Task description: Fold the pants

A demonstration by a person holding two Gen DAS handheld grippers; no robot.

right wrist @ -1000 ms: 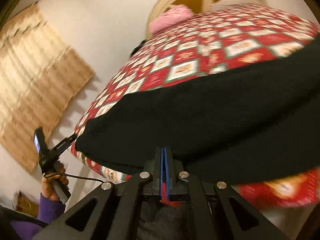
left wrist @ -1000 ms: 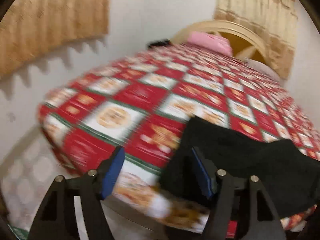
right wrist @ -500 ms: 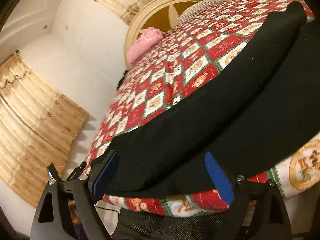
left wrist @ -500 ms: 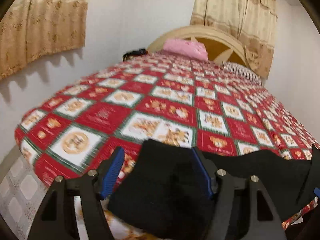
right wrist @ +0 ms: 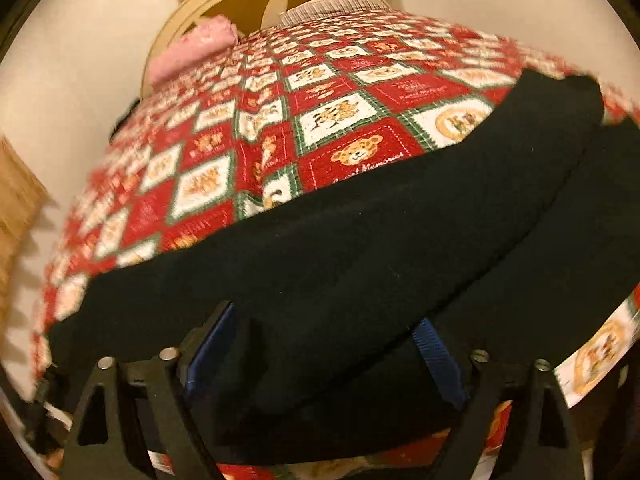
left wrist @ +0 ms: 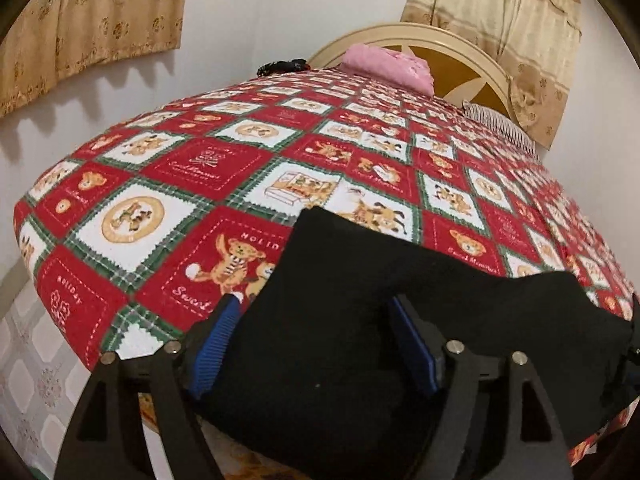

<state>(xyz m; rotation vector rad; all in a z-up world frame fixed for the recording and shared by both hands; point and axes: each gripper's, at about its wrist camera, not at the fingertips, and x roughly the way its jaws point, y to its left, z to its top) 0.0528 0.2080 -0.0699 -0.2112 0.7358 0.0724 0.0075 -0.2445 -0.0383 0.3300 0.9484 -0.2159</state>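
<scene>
Black pants (left wrist: 360,320) lie along the near edge of a bed with a red, white and green patchwork cover (left wrist: 200,184). In the left wrist view my left gripper (left wrist: 316,344) is open, its blue pads on either side of the pants' left end. In the right wrist view the pants (right wrist: 360,248) stretch across the frame, one layer over another. My right gripper (right wrist: 324,352) is open with the near edge of the cloth between its blue pads.
A pink pillow (left wrist: 388,64) and a striped pillow (left wrist: 500,124) lie at the cream headboard (left wrist: 460,52). A dark object (left wrist: 284,67) sits at the far left corner. Curtains (left wrist: 100,20) hang on the white walls. Tiled floor (left wrist: 36,380) lies to the left.
The right gripper was shut on the pants' edge a second ago and is now open. Both grippers have moved in over the pants, which now lie between their pads.
</scene>
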